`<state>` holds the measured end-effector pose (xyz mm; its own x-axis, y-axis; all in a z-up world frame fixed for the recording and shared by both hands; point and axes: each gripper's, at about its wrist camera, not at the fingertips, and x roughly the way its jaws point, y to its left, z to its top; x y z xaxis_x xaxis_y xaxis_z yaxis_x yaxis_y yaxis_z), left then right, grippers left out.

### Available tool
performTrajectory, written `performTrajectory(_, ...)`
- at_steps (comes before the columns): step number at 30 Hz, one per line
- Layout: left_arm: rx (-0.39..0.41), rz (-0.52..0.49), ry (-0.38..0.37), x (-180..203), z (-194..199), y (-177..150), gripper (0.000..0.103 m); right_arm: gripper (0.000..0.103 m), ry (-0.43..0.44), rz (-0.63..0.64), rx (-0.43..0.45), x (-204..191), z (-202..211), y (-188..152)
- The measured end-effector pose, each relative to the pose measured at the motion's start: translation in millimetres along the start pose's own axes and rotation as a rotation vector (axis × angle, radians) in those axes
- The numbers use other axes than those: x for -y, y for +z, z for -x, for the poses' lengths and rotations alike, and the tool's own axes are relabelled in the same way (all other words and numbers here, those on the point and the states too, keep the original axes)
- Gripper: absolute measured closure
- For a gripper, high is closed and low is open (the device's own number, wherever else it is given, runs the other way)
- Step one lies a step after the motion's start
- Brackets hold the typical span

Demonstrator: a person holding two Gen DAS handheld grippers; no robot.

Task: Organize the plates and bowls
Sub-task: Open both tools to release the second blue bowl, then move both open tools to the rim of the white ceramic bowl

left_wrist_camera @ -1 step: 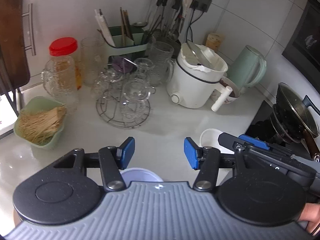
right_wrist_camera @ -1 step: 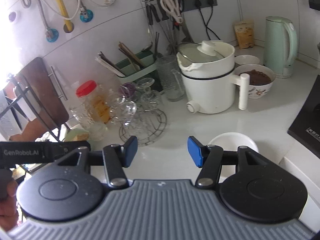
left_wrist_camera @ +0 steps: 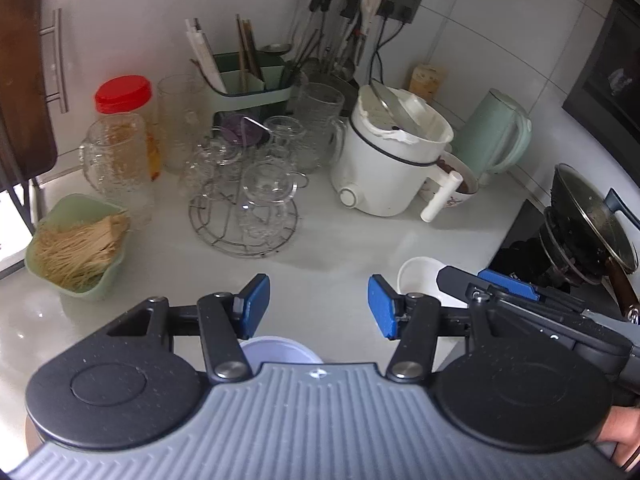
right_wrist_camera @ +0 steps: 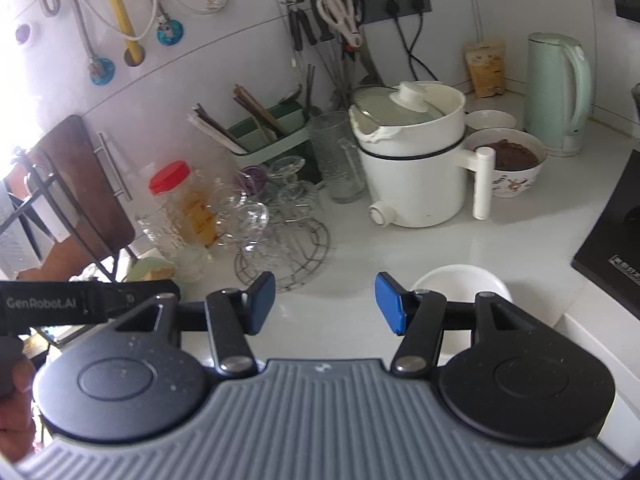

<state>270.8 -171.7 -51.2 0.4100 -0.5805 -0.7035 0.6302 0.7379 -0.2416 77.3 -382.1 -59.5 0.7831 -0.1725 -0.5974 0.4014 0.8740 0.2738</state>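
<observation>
While both pairs of jaws stand spread and empty above the desk (left_wrist_camera: 328, 248), the left gripper (left_wrist_camera: 319, 307) has a pale bowl (left_wrist_camera: 280, 350) at its 6 o'clock, and the right gripper (right_wrist_camera: 325, 303) has a white bowl (right_wrist_camera: 460, 284) at 3 o'clock, outside its jaws.

Glass rack (left_wrist_camera: 244, 216) left of cooker (left_wrist_camera: 390, 160); kettle (left_wrist_camera: 496, 132) right, behind.
</observation>
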Motion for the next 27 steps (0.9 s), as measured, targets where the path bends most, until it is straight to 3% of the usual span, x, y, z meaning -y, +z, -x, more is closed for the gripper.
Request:
performTrajectory(16, -0.074, -0.078, -0.048, 44, -46, 4, 0.043, 0.045, -0.104, -0.058, -0.026, 52, 8, -10)
performTrajectory(27, -0.107, -0.114, -0.059, 71, -75, 25, 0.043, 0.045, -0.135, -0.08, -0.022, 82, -1, 0)
